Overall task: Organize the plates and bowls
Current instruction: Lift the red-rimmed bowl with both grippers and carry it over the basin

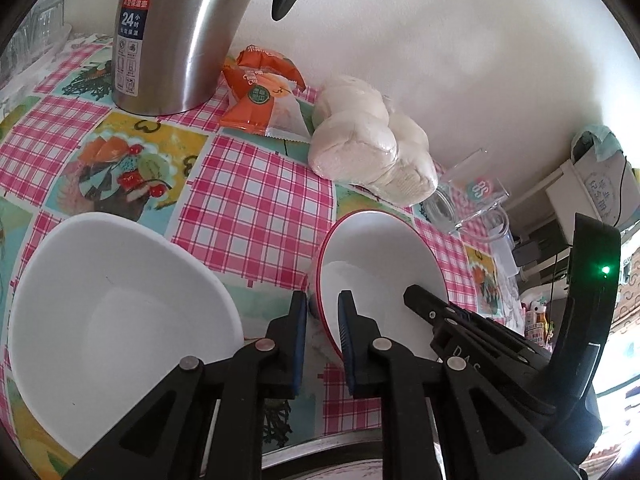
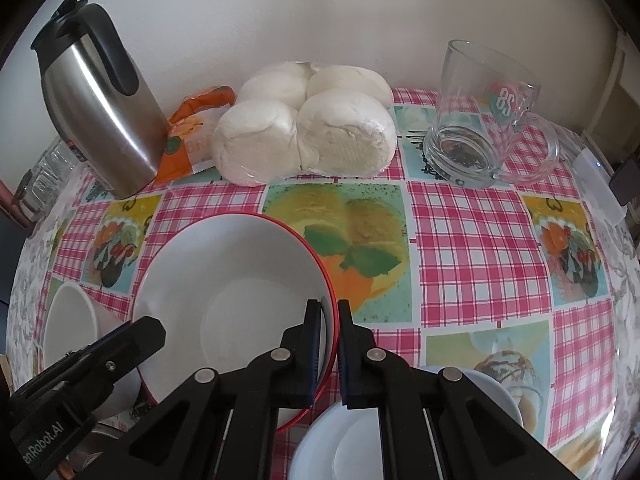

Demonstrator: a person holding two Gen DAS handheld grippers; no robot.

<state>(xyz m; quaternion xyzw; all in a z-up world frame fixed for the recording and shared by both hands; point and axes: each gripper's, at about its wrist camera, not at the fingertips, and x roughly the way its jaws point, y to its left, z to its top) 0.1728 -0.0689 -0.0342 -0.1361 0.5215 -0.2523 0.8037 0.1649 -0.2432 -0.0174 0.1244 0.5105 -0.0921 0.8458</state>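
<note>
With both grippers clamped on opposite rim edges, red-rimmed bowl (image 2: 224, 300) tilted over surface (image 2: 480, 240). Left fingers (image 1: 348, 320) and right fingers (image 2: 316, 340) clenched on rim. White bowl (image 1: 112, 320) just beside.

We see the bowl (image 2: 224, 300) on the counter (image 2: 472, 248), buns (image 2: 304, 136) behind it, mug (image 2: 480, 128) behind to the right, flask (image 2: 96, 100) behind left.

I see a table (image 2: 472, 240) under pink-checked fruit-print oilcloth, steel thermos jug (image 2: 100, 112) at back left, orange snack packet (image 2: 188, 136) beside it, wrapped white buns (image 2: 304, 128), glass mug (image 2: 484, 120), plain white bowl (image 1: 116, 320) near the front
</note>
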